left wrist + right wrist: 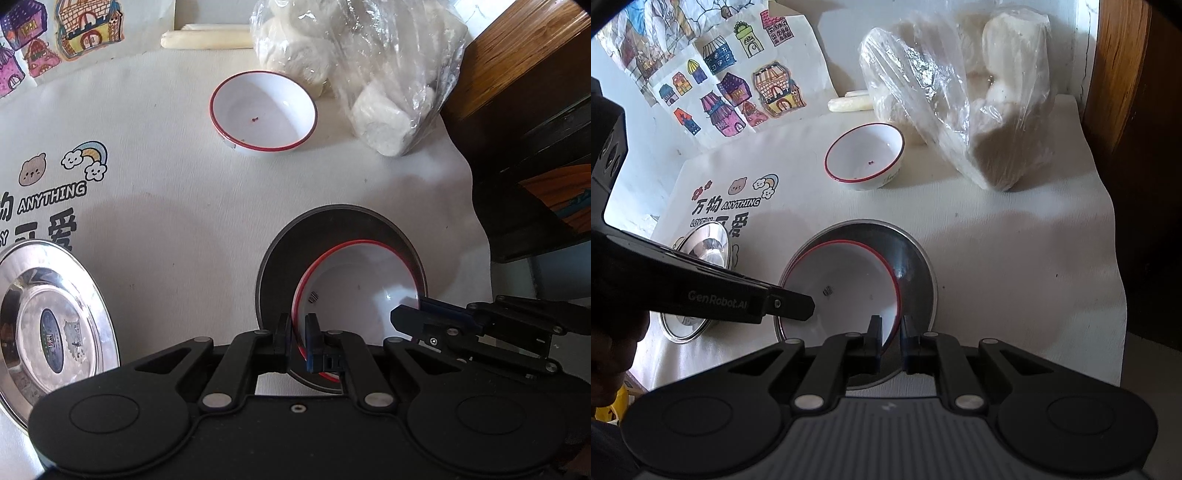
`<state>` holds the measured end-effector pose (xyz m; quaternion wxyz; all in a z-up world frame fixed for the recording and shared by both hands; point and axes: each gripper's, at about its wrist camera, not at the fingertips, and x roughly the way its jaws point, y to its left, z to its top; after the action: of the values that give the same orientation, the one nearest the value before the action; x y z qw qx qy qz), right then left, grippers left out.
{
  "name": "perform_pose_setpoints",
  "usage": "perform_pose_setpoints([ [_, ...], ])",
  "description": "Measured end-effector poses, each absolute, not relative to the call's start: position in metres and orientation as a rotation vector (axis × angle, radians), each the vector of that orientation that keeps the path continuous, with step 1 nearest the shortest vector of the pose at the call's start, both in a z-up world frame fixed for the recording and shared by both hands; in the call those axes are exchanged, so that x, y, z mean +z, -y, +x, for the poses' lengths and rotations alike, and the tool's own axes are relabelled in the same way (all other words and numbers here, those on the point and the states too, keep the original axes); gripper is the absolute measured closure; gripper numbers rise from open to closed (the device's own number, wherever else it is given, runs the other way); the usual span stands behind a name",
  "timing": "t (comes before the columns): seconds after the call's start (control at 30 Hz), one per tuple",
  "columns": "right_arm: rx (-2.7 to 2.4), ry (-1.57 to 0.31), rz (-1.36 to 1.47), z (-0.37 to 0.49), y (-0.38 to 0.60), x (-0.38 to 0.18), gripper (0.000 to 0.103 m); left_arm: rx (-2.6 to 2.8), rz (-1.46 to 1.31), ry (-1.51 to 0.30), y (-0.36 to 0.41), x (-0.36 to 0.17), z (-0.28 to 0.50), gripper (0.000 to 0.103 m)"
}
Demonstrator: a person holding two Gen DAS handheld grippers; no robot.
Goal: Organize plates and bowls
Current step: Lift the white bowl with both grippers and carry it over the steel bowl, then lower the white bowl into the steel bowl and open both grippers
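- At the far left, a shiny steel plate (51,328) lies on the white printed tablecloth (166,229), well apart from the other dishes.
- In the centre foreground, a dark grey plate (295,251) sits on the cloth with a red-rimmed white bowl (354,280) resting inside it, tilted.
- The left gripper (298,334) is clamped on the near-left rim of that bowl, one finger inside the rim and one outside.
- The right gripper (891,334) pinches the bowl's right rim the same way, its fingers closed tightly on the edge.
- Farther back, a second red-rimmed white bowl (264,112) stands alone and upright on the cloth.
- Right of it, just beside, lies a clear plastic bag of pale buns (373,70).
- At the right edge stands dark wooden furniture (524,74).
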<state>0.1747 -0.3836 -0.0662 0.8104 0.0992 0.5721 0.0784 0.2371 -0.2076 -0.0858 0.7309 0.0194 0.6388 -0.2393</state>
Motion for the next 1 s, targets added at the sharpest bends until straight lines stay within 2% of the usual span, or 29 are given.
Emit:
perform_pose_setpoints([
  [1.0, 0.138, -1.231, 0.219, 0.1849, 0.3832, -0.0748, 0.091, -0.509, 0.027, -1.422, 0.2070, -0.0927, 0.2455, 0.096],
])
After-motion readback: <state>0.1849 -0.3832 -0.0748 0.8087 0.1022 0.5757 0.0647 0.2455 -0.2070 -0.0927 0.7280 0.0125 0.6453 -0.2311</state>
